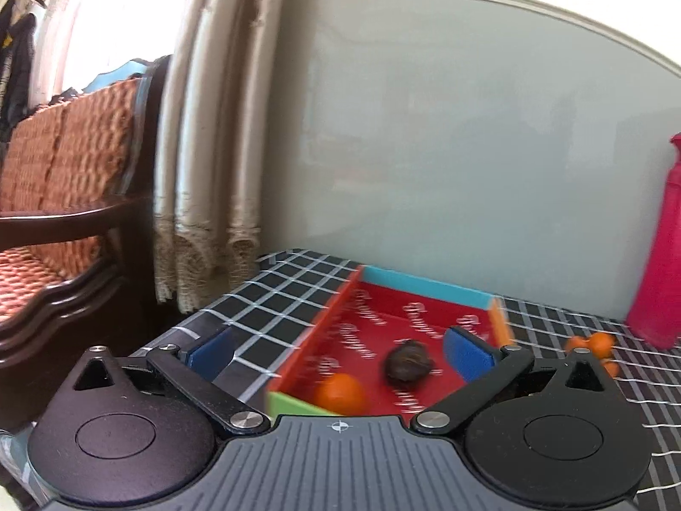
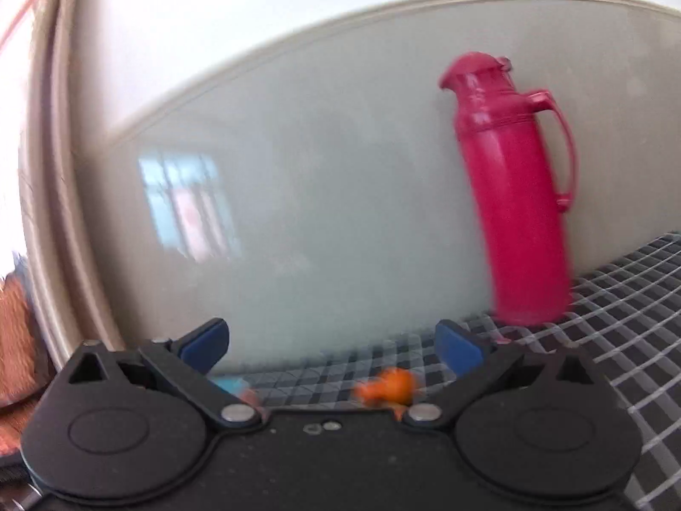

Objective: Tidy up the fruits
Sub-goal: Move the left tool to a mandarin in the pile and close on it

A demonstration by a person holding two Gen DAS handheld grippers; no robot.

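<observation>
Clearly, the left gripper stands with its jaws spread wide and nothing held; one blue pad hangs over the checked tablecloth at about nine o'clock, the other over the red tray at three o'clock. Inside the tray, an orange fruit lies at the near corner, at about six o'clock in the left wrist view, beside the green wall. A dark brown round fruit sits just to its right, apart from it, on the red floor. Outside the tray, at three o'clock, a small cluster of orange fruits rests on the cloth near the foot of a pink thermos. A curtain and a wooden sofa fill the nine o'clock side.

The right gripper is likewise spread, its pads empty. Between them, low at six o'clock, the blurred orange fruits lie on the cloth. The thermos stands upright against the wall at about two o'clock.
</observation>
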